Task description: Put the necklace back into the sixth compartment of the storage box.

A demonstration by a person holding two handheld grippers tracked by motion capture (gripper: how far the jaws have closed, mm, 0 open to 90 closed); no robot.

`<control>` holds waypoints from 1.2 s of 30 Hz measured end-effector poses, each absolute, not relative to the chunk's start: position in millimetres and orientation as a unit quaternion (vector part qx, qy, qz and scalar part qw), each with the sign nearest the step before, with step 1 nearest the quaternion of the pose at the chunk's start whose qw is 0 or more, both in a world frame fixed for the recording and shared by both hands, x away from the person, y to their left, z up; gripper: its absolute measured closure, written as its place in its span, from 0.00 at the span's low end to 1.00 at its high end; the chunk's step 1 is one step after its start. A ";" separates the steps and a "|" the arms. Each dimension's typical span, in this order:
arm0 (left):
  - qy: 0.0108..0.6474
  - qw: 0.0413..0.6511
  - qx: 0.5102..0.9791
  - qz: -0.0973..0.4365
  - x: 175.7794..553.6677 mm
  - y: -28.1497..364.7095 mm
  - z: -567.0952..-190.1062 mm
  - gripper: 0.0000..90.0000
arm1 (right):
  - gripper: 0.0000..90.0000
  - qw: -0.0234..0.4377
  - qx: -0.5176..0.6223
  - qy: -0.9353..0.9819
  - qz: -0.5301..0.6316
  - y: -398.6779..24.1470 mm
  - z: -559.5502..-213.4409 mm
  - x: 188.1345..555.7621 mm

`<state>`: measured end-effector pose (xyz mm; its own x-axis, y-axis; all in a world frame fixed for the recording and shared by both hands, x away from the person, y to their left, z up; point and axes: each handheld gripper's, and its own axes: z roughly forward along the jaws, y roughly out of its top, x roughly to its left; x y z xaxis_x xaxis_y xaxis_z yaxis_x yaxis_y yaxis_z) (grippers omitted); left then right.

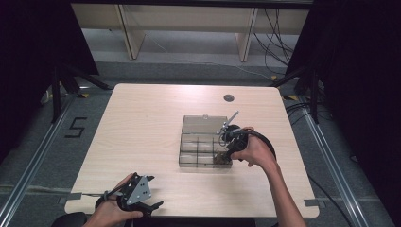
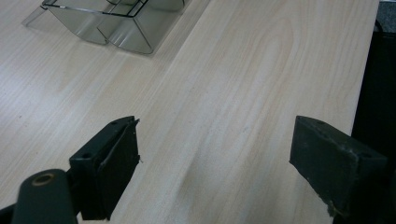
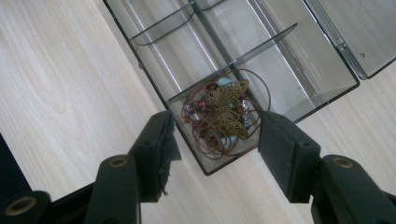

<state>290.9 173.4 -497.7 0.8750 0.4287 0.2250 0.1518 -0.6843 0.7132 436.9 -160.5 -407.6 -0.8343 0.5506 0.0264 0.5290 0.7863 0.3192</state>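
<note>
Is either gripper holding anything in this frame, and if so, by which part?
Nothing is held. The right gripper is open above the beaded butterfly jewellery lying in the clear box's corner compartment; the left gripper is open over bare table.

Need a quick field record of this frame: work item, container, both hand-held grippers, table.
item: beaded necklace with a brass butterfly pendant, coiled in a corner compartment
container: clear divided box, lid open, other compartments bare
right hand-held gripper: over the necklace, jaws apart on either side, pads not pressing on it
left hand-held gripper: jaws wide, nothing between, above bare wood near the table's front edge
table: light wood
</note>
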 end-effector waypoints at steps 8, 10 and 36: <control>0.166 0.371 0.894 0.188 290.2 172.7 -498.4 0.17 | 0.46 0.039 0.295 0.941 0.163 -164.8 -407.6 431.1; 0.167 0.371 0.895 0.186 290.3 172.9 -498.2 0.17 | 0.45 0.045 0.290 0.942 0.163 -167.3 -407.1 430.7; 0.167 0.371 0.894 0.186 290.3 172.9 -498.2 0.17 | 0.40 0.040 0.304 0.934 0.182 -175.1 -411.7 422.4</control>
<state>290.3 172.9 -498.2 0.8746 0.4372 0.2094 0.1608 -0.6692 0.7255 422.4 -175.1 -411.7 -0.8118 0.5829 0.0352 0.5535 0.7488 0.3646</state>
